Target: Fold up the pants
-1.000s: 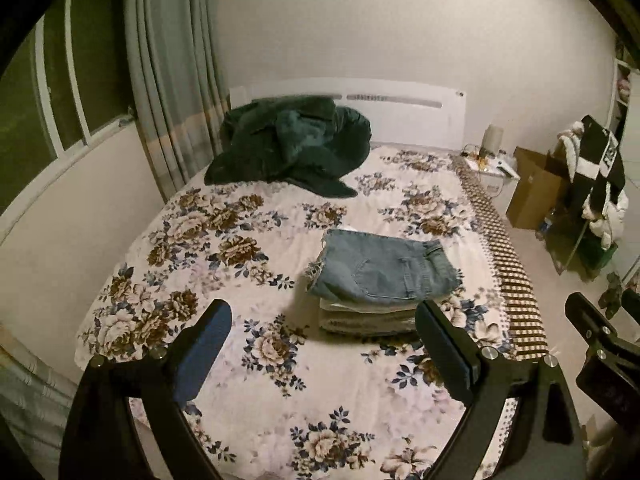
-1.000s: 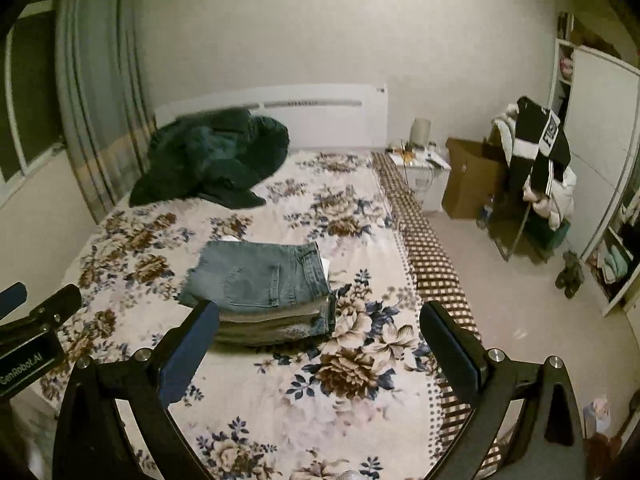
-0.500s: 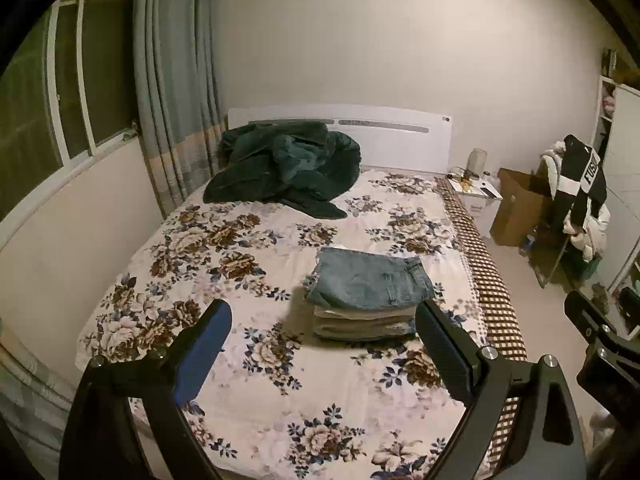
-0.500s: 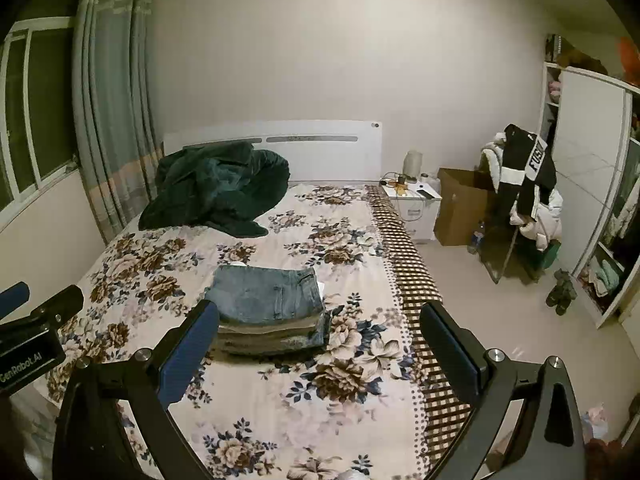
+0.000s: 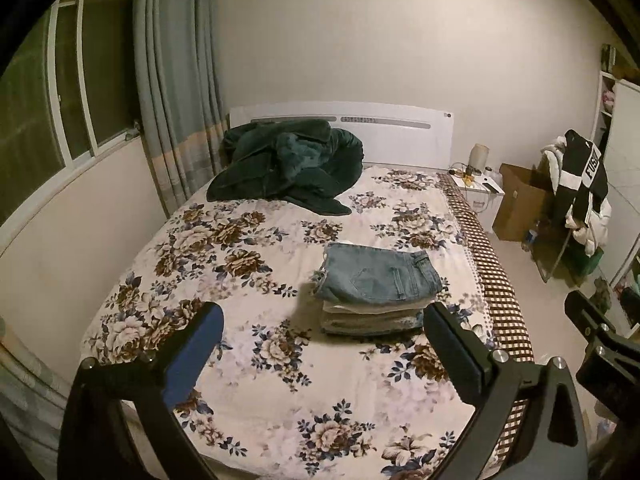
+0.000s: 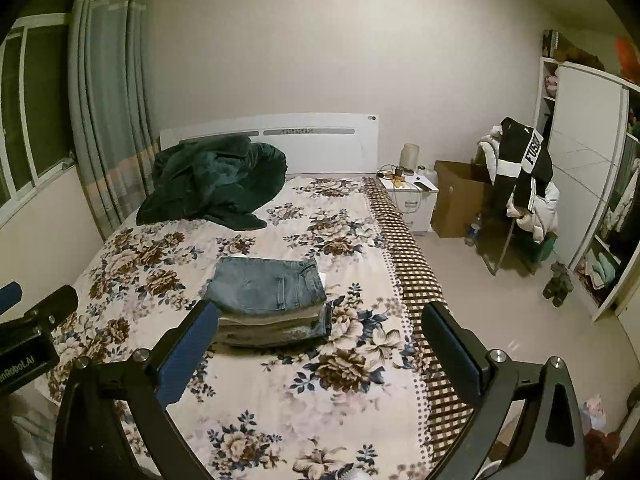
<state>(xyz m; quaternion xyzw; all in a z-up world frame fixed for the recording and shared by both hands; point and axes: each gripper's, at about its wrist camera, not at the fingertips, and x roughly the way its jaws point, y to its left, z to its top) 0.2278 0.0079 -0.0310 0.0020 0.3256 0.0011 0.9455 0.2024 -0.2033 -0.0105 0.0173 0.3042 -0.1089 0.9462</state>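
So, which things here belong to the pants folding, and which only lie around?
Belonging to the job:
- folded jeans, on top of the stack of folded clothes
- left gripper, open
- right gripper, open

Lying about:
- dark green blanket
- cardboard box
- nightstand

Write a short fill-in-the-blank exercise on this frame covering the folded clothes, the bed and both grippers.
1. The folded jeans lie on ____ of the clothes stack.
2. Both the left gripper and the right gripper are ____ and hold nothing.
3. The dark green blanket is bunched near the ____.

Missing words: top; open; headboard
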